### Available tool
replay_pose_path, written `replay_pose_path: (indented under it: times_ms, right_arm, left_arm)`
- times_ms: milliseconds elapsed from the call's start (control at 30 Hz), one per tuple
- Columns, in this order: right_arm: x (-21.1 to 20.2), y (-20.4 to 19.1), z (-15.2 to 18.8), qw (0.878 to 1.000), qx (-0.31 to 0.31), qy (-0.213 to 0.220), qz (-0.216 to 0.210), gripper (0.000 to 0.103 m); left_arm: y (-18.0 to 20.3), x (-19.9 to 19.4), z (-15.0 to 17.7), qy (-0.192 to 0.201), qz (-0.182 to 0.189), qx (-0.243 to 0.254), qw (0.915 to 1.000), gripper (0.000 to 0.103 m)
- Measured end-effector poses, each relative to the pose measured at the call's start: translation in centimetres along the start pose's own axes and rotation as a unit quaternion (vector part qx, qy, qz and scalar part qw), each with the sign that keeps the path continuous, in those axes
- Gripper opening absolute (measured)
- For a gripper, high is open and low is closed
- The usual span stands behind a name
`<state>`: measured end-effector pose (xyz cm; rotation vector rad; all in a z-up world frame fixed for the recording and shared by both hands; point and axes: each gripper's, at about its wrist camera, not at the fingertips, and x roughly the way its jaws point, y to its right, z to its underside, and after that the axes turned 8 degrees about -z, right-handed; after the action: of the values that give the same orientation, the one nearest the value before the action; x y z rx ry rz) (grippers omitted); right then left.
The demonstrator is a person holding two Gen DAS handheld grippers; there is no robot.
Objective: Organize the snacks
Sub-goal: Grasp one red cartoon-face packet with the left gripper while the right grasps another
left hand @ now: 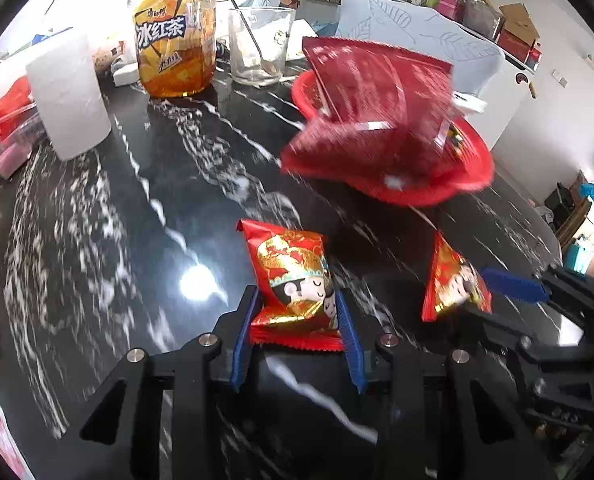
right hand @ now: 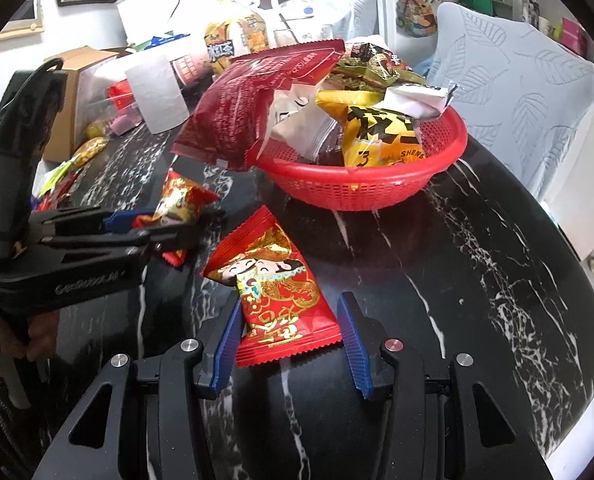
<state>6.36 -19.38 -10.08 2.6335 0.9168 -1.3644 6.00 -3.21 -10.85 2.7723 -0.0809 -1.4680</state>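
Note:
My left gripper (left hand: 297, 336) is shut on a small red snack packet (left hand: 293, 272) printed with gold and cartoon faces, held just above the black marble table (left hand: 157, 240). The right wrist view shows that gripper (right hand: 169, 224) at the left with its packet (right hand: 181, 200). My right gripper (right hand: 289, 340) is shut on a matching red packet (right hand: 273, 292); it appears in the left wrist view (left hand: 481, 292) with that packet (left hand: 449, 280). Beyond both stands a red basket (right hand: 369, 192) full of snack bags. A large dark red bag (right hand: 249, 112) leans over its left rim.
An iced tea bottle (left hand: 175, 36), a glass with a spoon (left hand: 257, 48) and a white paper roll (left hand: 69, 96) stand at the back left. A cardboard box (right hand: 73, 92) and loose sweets (right hand: 89, 148) lie far left. A pale blue chair (right hand: 517, 92) stands behind the table's right edge.

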Motion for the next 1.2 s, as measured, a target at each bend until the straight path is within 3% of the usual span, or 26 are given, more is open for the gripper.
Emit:
replay_pose_path:
  times_ms: [333,733,867,900,967,1000,1200]
  right_arm:
    - [-1.7,0.3,2.2,1.0,-0.002,-0.005,-0.003,0.047]
    - [-4.4,1.9,4.6,1.0,0.007,-0.014,0.024,0.047]
    - [-4.4,2.1,4.9,1.0,0.006,-0.02,0.015,0.05]
    - [-4.3,2.1,5.0,1.0,0.004,-0.02,0.011,0.055]
    - [-4.2,1.9,5.0,1.0,-0.004,-0.022,0.006,0.066]
    - [-4.1,1.8,4.9,1.0,-0.011,-0.024,0.004,0.071]
    - [-3.4,1.6,4.7,0.997,-0.058,-0.035,0.022,0.075]
  left_arm:
    - [3.3,-2.6,3.5,-0.006,0.018,0.003,0.9998,0.038]
    - [6.4,-2.6,3.5,-0.01,0.037,0.019,0.9991,0.038]
    - [6.6,-2.5,3.4,-0.003,0.026,0.023,0.9994,0.038]
    - [6.6,-2.4,3.3,0.0,0.022,0.025,0.9995,0.041]
    - [6.9,-2.1,3.3,0.007,-0.001,0.029,0.9996,0.063]
    - [7.0,-1.8,3.3,0.006,-0.008,0.029,0.9995,0.082]
    - [7.2,-1.2,3.1,0.011,-0.018,0.043,0.9989,0.085]
